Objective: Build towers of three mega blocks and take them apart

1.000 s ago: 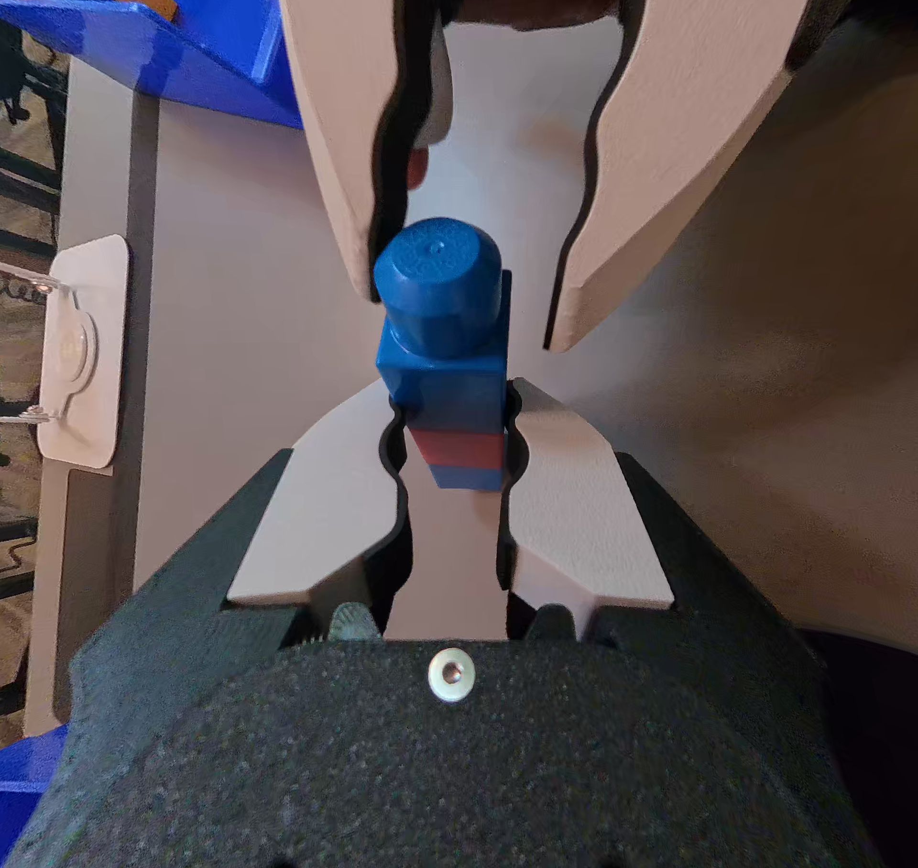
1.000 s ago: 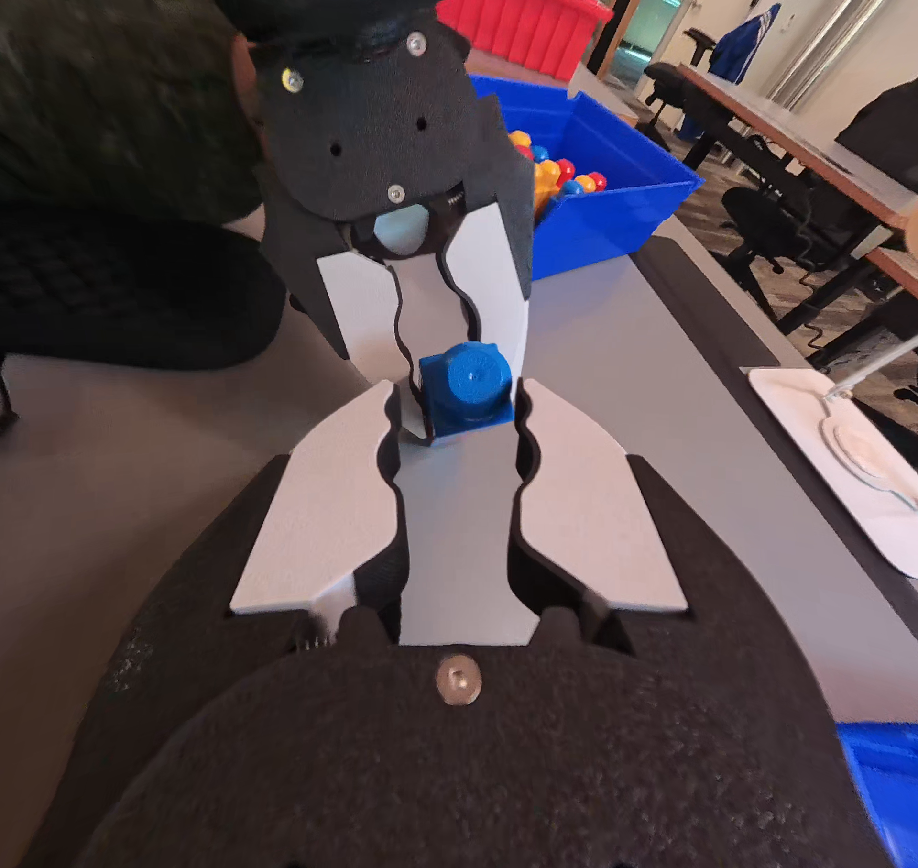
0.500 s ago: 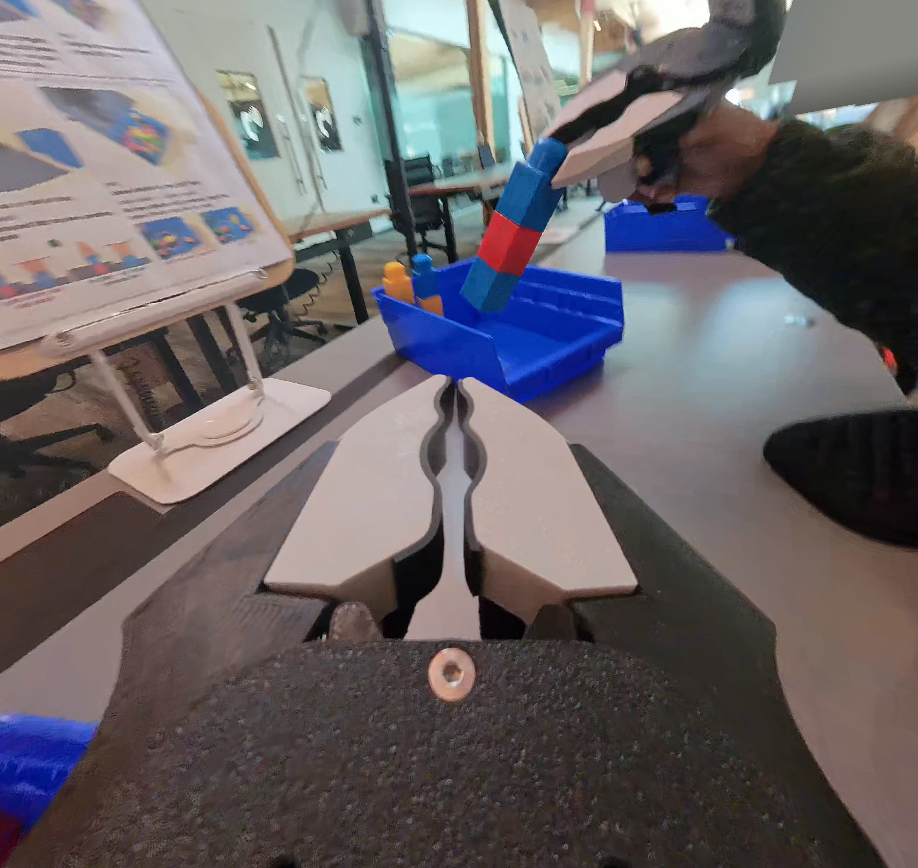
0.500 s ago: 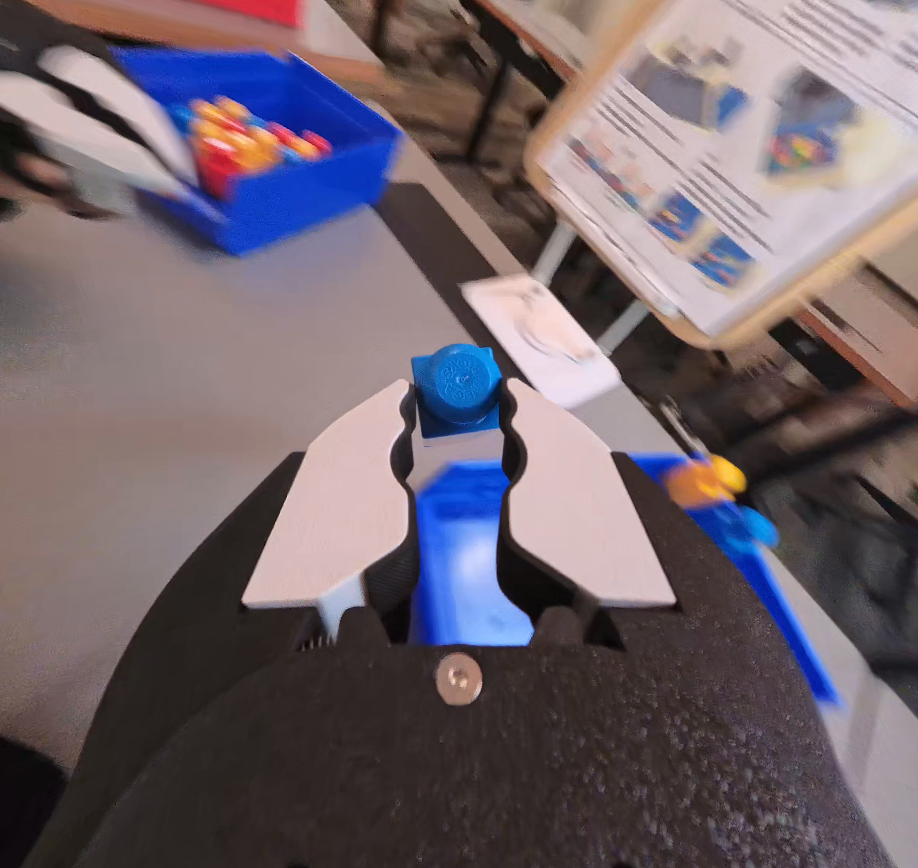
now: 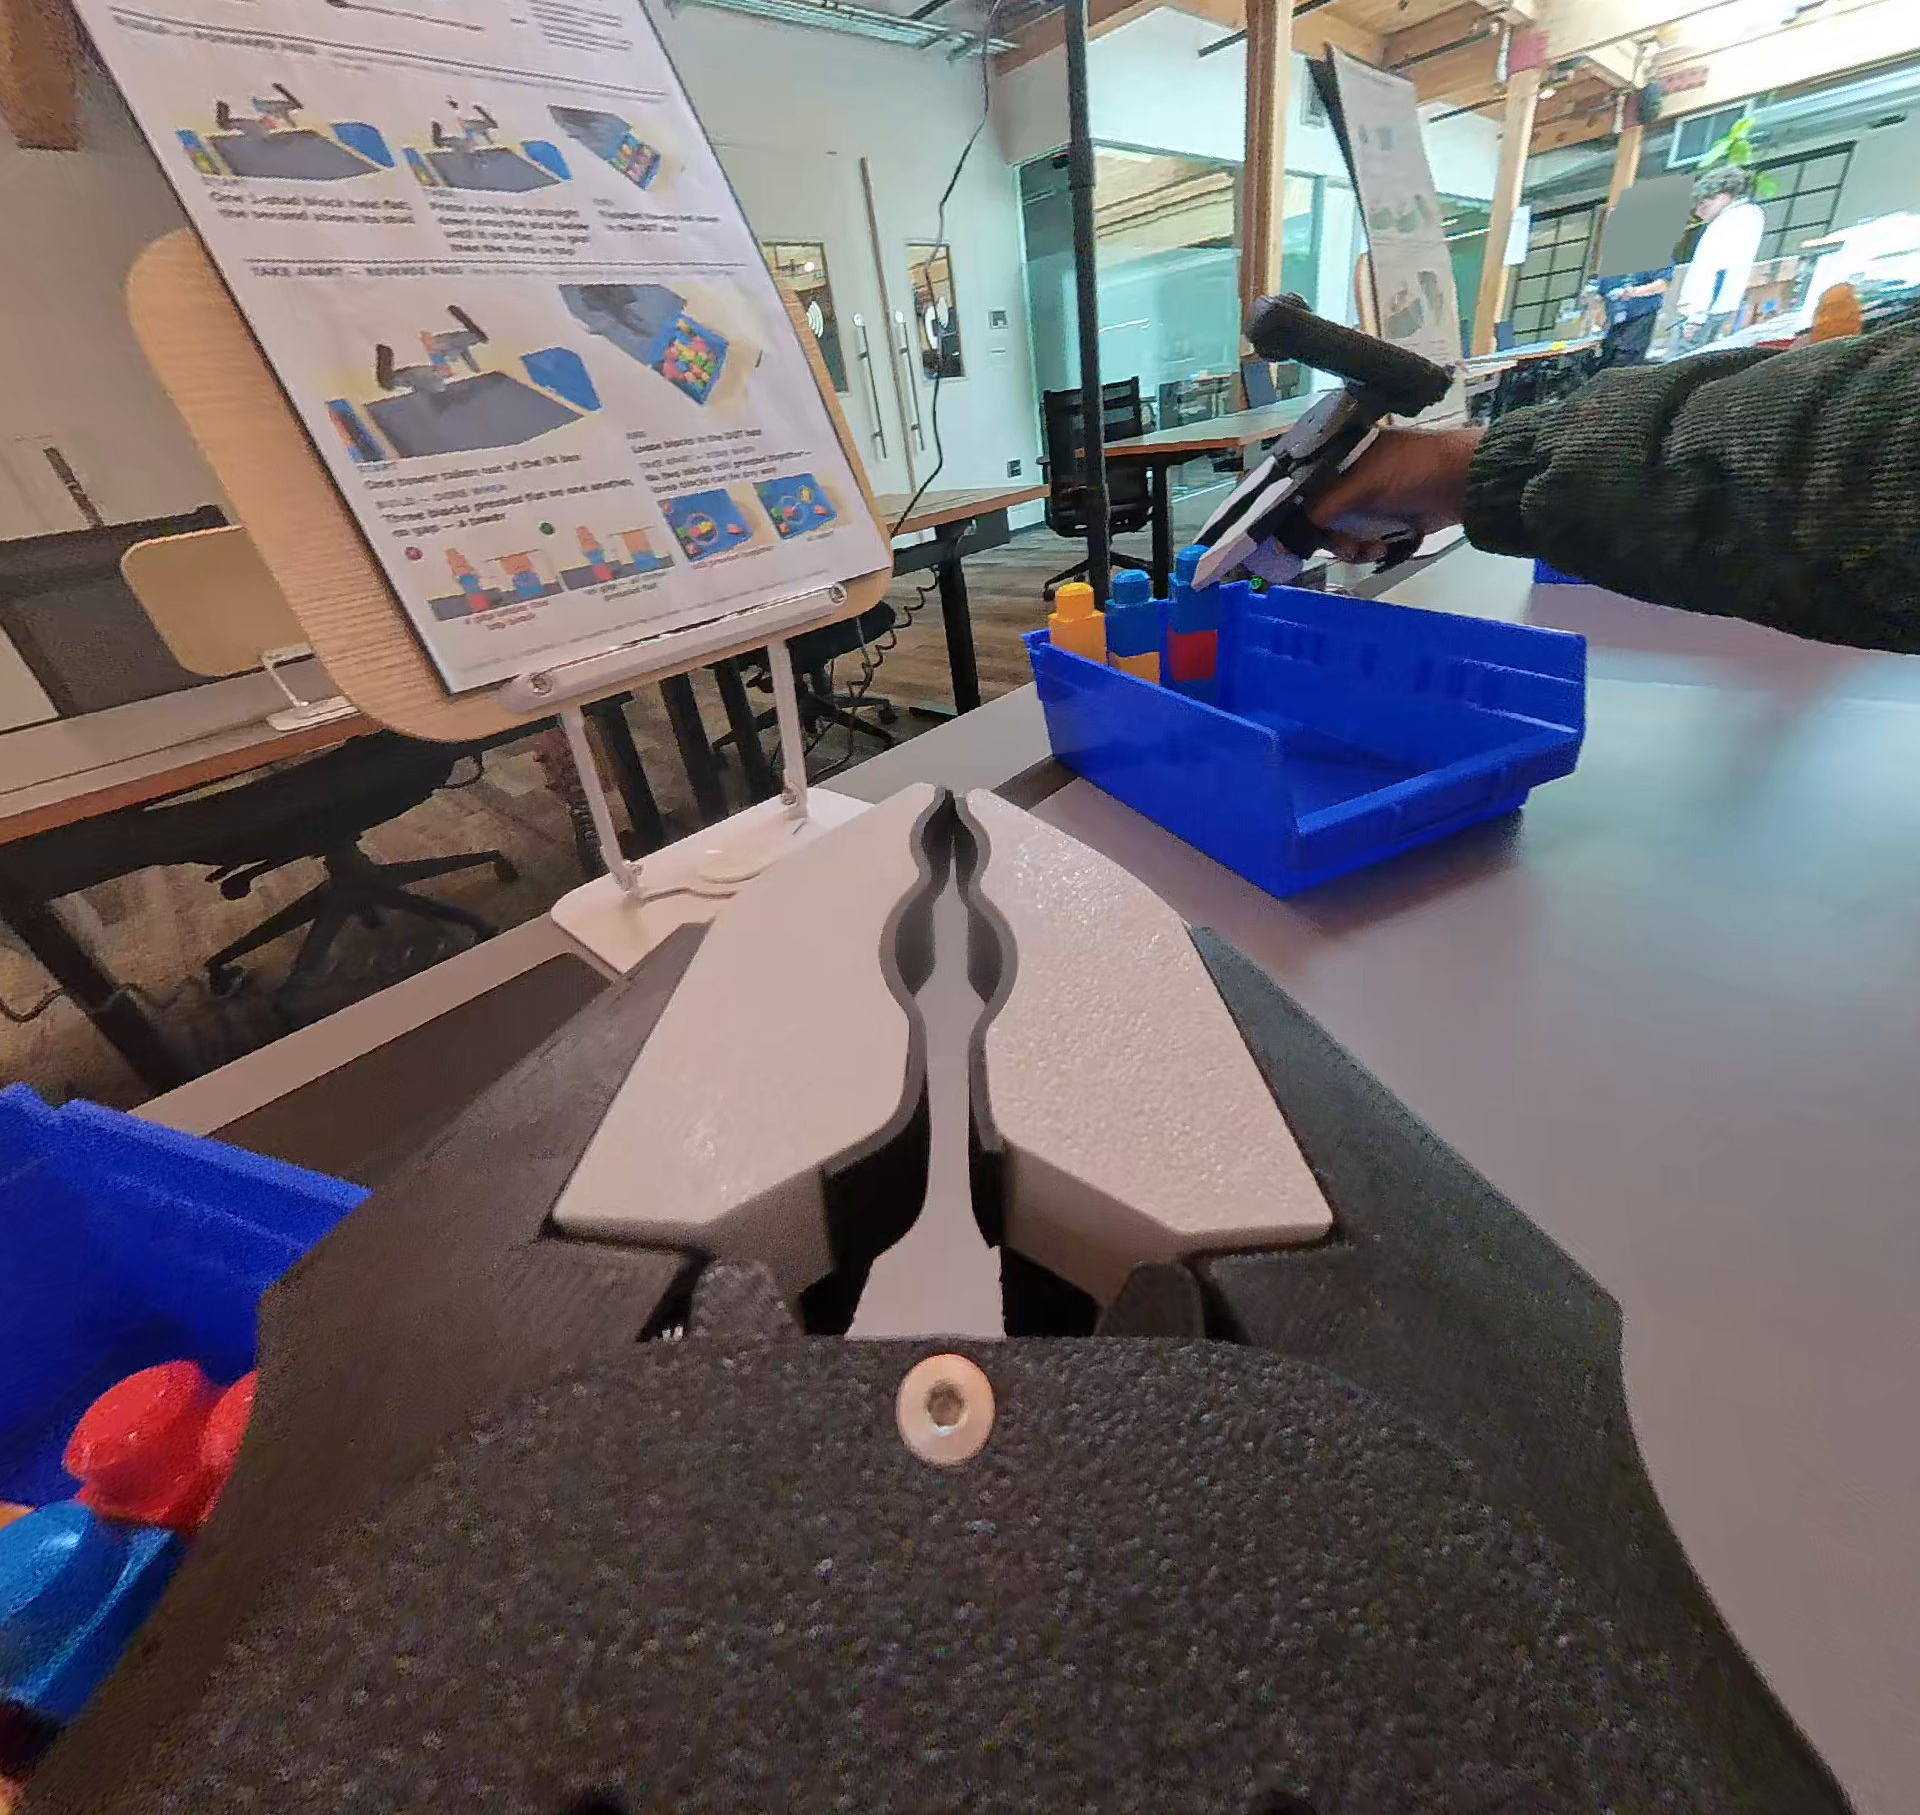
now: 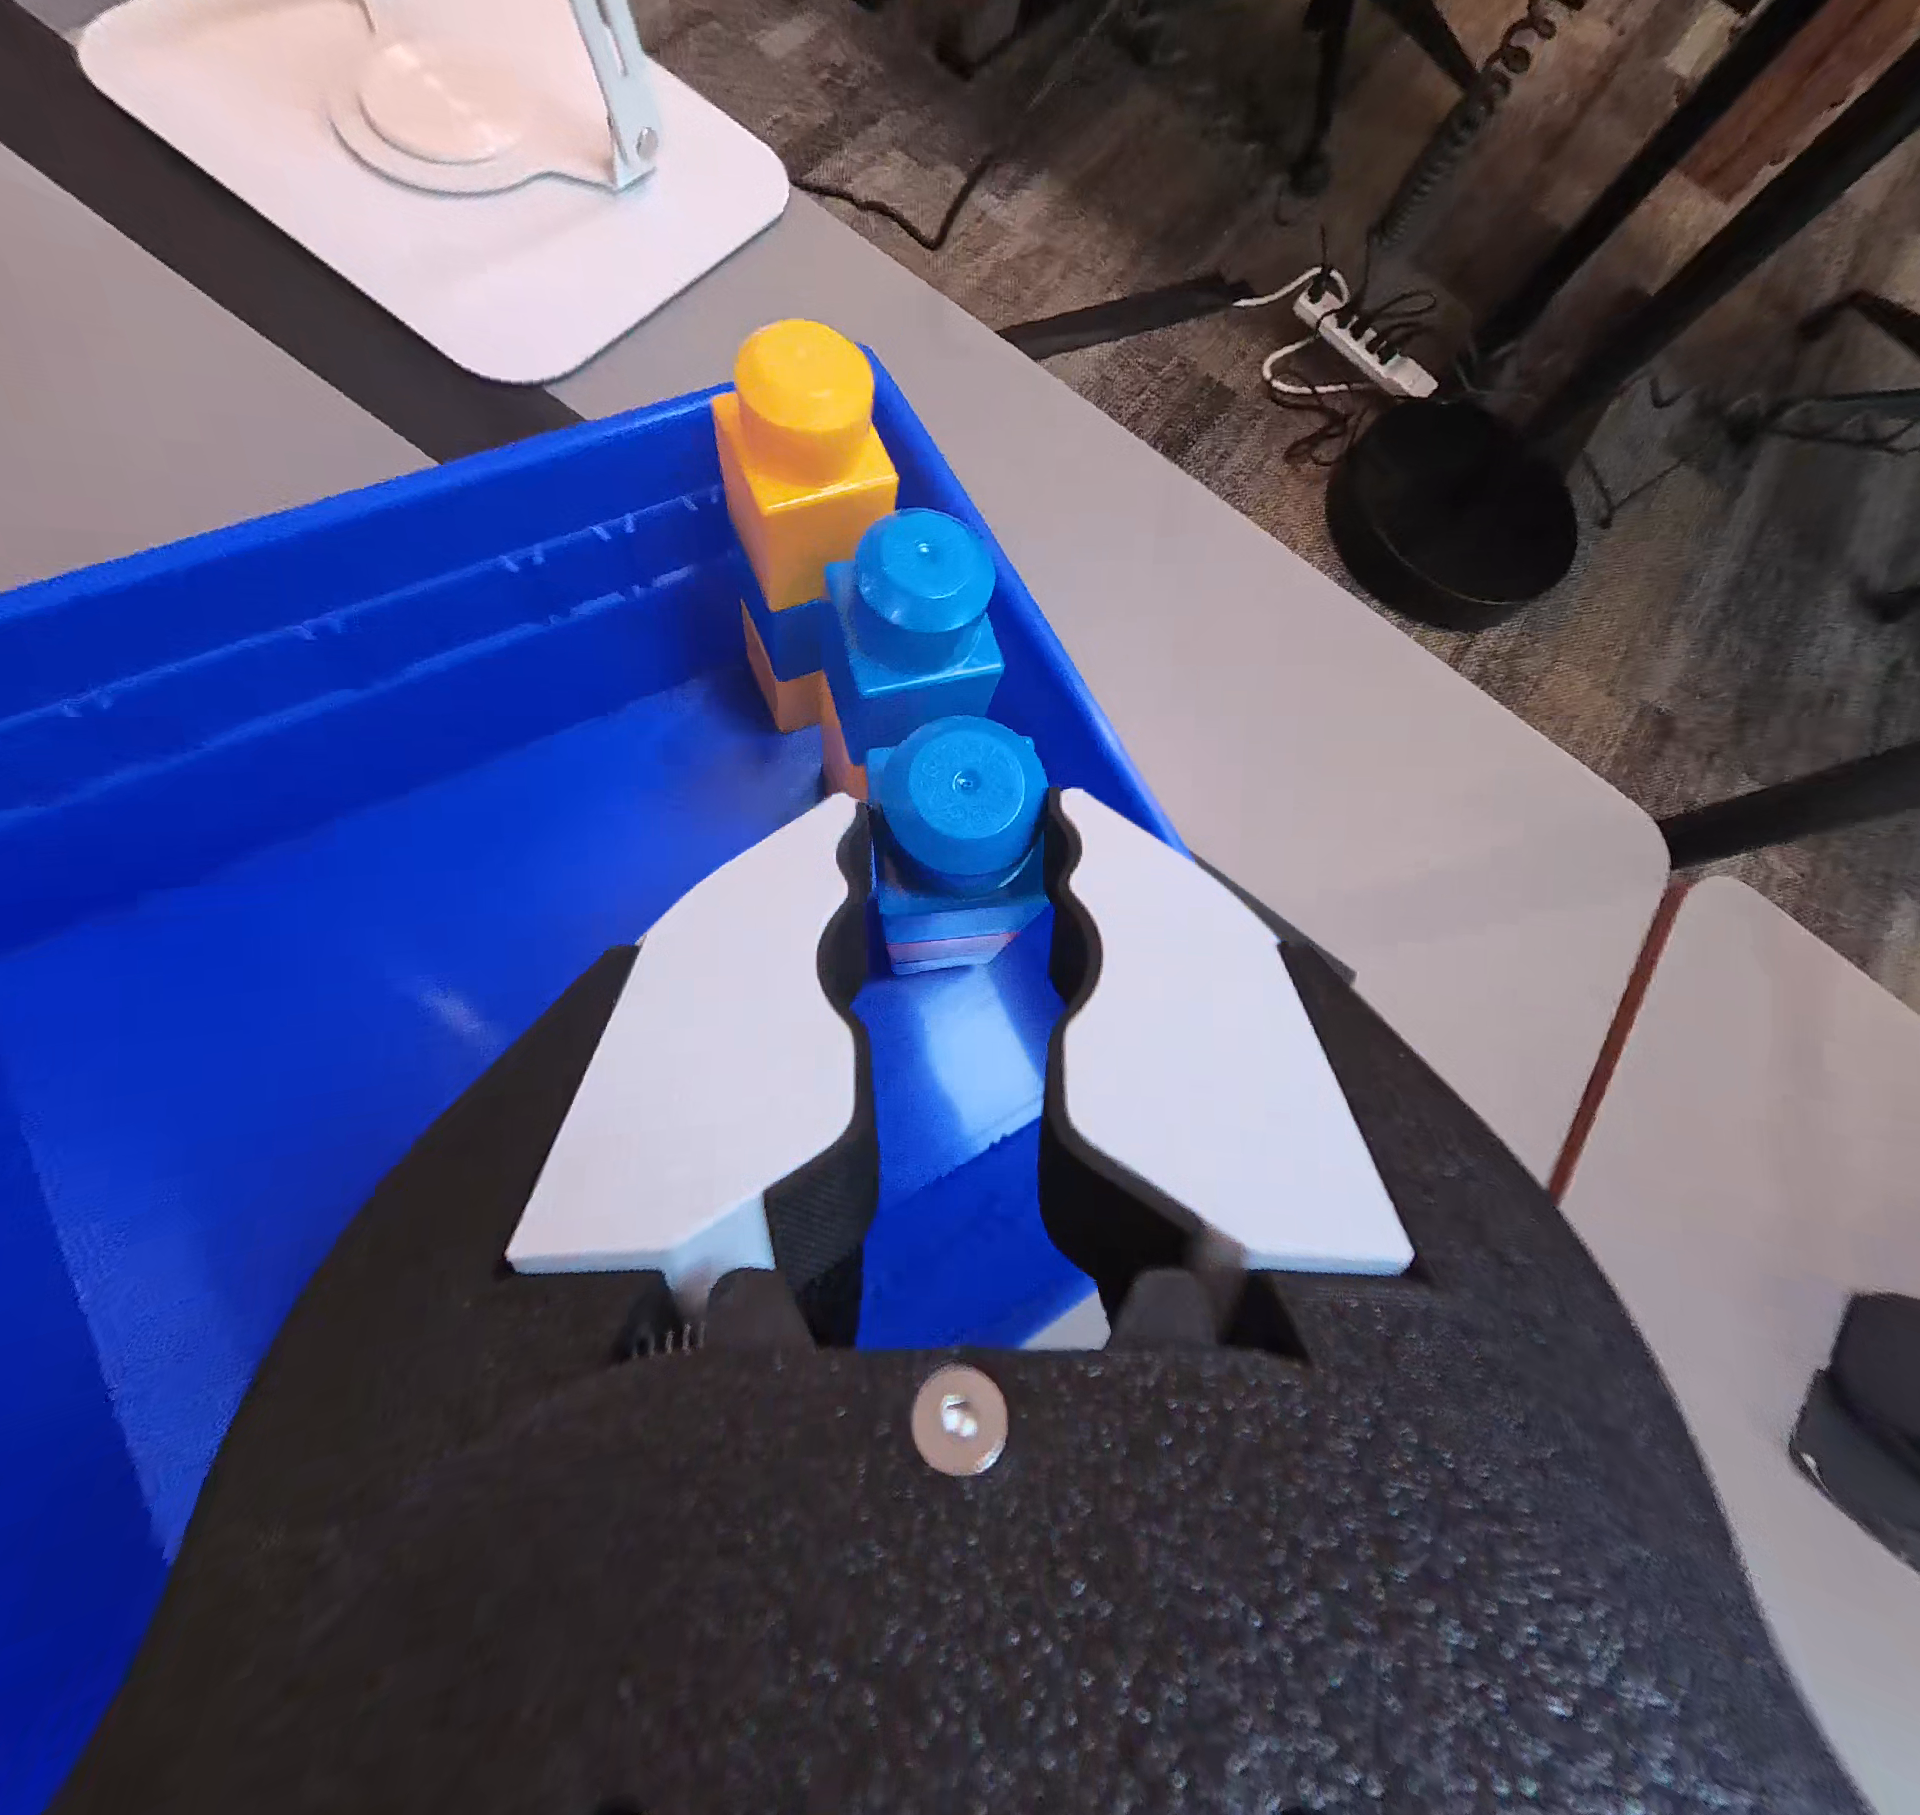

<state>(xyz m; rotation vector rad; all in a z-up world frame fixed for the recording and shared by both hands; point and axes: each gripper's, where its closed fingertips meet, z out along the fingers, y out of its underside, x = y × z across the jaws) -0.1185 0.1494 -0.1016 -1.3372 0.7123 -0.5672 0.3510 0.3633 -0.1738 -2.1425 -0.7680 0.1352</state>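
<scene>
A tower of three blocks, blue on top, red in the middle, blue at the bottom, stands upright between the tips of the right tool, inside a blue bin by its far wall. Just beyond the tool's tips stands a second tower with a blue top over orange, and past that a third tower, orange on top with blue beneath. All three stand close in a row.

Bright daylight, wide-angle distortion, slight edge blur
</scene>
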